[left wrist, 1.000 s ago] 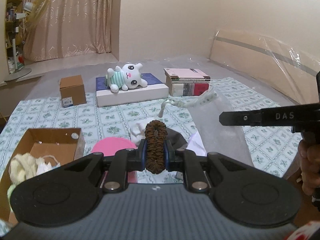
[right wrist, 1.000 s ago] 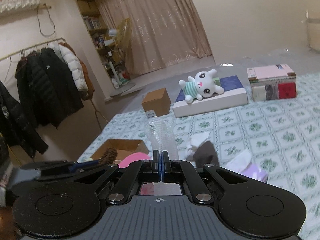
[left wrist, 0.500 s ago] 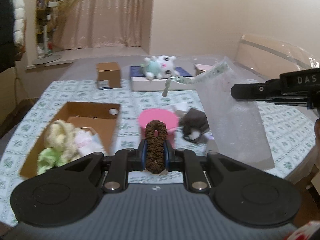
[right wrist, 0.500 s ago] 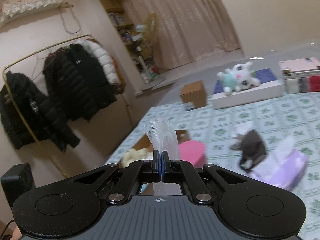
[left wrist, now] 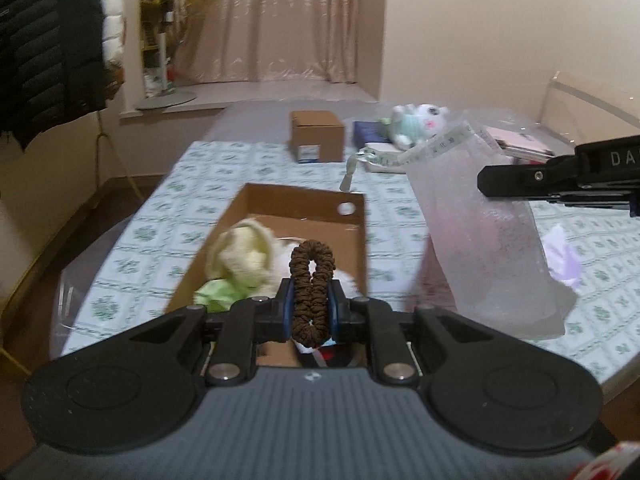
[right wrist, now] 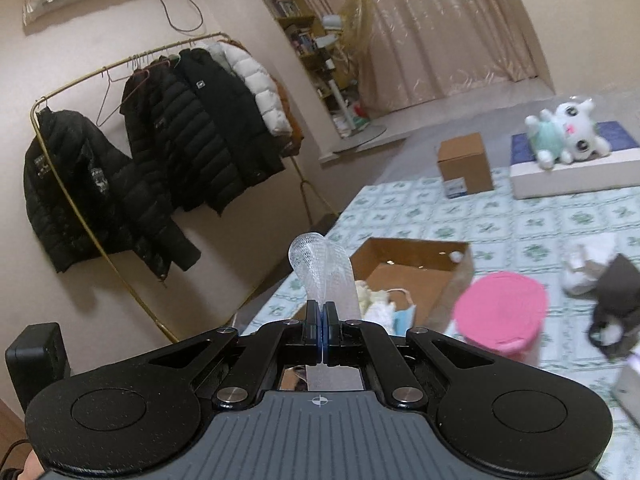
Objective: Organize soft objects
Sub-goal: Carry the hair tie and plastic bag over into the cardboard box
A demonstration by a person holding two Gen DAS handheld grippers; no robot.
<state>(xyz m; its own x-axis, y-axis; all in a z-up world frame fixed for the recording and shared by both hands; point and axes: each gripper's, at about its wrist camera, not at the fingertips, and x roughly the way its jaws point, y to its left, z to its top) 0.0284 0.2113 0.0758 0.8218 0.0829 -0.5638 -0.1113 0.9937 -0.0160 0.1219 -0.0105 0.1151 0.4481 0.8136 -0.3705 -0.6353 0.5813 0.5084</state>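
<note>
My left gripper [left wrist: 311,307] is shut on a brown scrunchie [left wrist: 312,280], held above the near end of an open cardboard box [left wrist: 352,236]. The box holds soft things, a pale yellow plush [left wrist: 244,258] among them. My right gripper [right wrist: 321,322] is shut on a clear bubble-wrap bag [right wrist: 326,270]; the bag [left wrist: 488,248] hangs to the right of the box in the left wrist view, below the gripper's finger [left wrist: 560,178]. The box [right wrist: 412,272] also shows in the right wrist view.
A pink round container [right wrist: 502,310], a dark sock bundle [right wrist: 612,300], a small closed cardboard box [left wrist: 318,136], a white plush toy [left wrist: 418,124] on a flat box and books lie on the patterned table. A rack of coats [right wrist: 168,148] stands left.
Both grippers have swung left. The open cardboard box now lies straight ahead under the scrunchie, and the bubble-wrap bag has come along beside it.
</note>
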